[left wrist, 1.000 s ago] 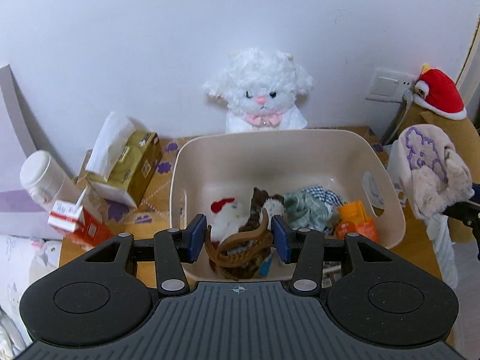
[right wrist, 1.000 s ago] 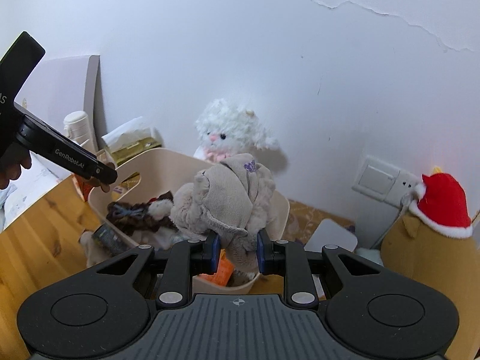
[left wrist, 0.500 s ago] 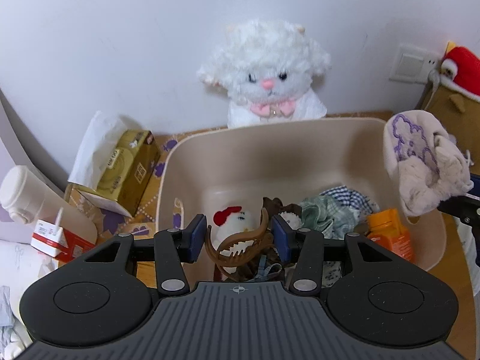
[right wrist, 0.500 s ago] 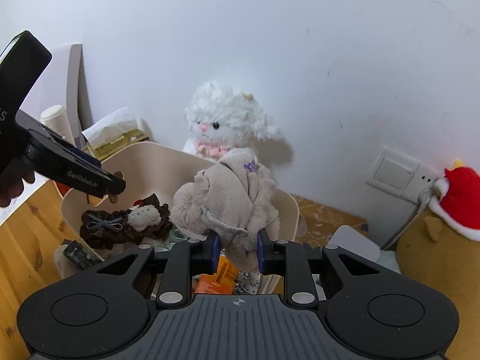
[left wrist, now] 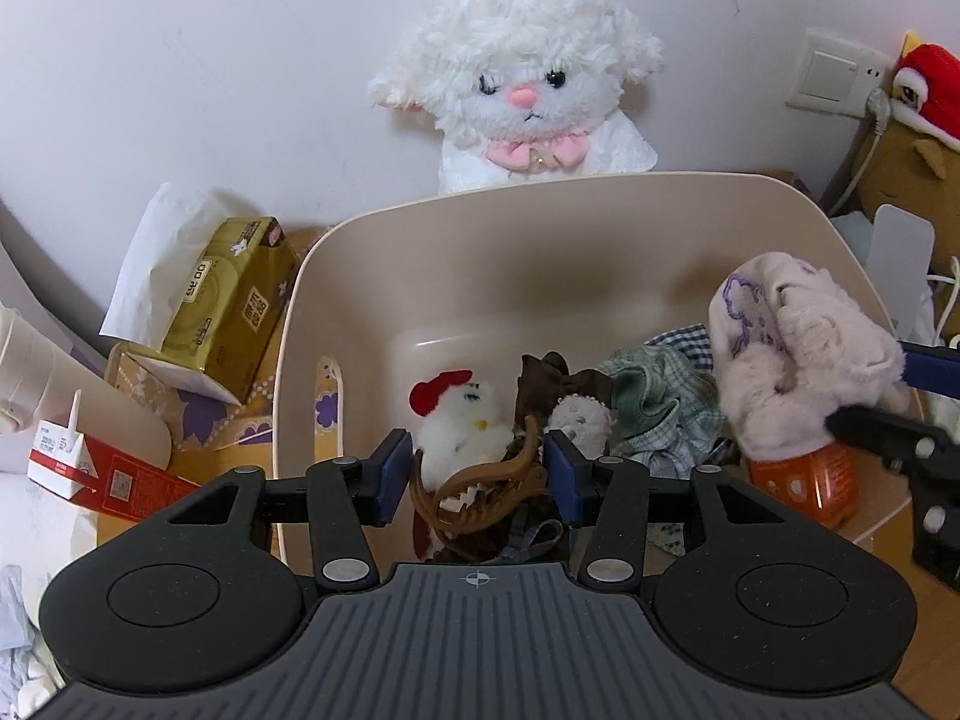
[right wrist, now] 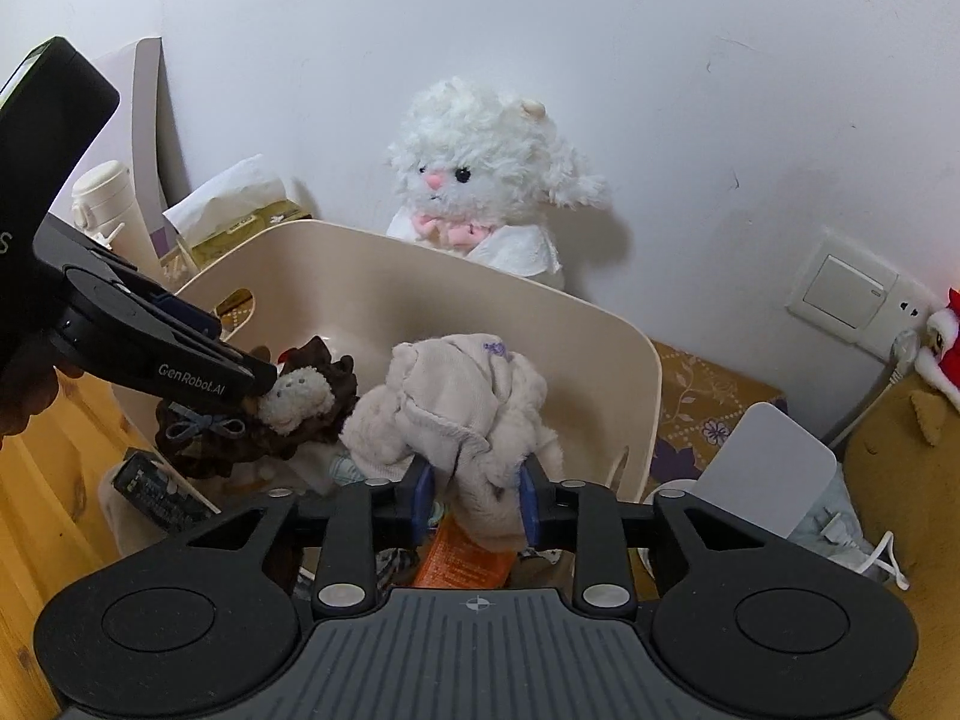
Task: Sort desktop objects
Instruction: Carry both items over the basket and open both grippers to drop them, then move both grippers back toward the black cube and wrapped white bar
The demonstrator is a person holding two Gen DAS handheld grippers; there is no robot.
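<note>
Worktop: a wooden worktop (right wrist: pixel 42 516) is set against a white wall (right wrist: pixel 540 30).
Hair claw: a brown hair claw (left wrist: pixel 480 483) is seen between the opening jaws of the left gripper (left wrist: pixel 477 477), over the bin.
Sock: a fluffy beige sock (right wrist: pixel 462 420) is seen between the opening jaws of the right gripper (right wrist: pixel 474 498).
Bin: a beige bin (left wrist: pixel 540 228) is filled with a small white plush (left wrist: pixel 459 420), green checked cloth (left wrist: pixel 654 402) and an orange packet (left wrist: pixel 804 480).

A white plush lamb (left wrist: pixel 516 78) sits against the wall behind the bin. A wall switch (right wrist: pixel 843 291) is mounted at the right, beside a red-hatted plush (left wrist: pixel 927 84).
</note>
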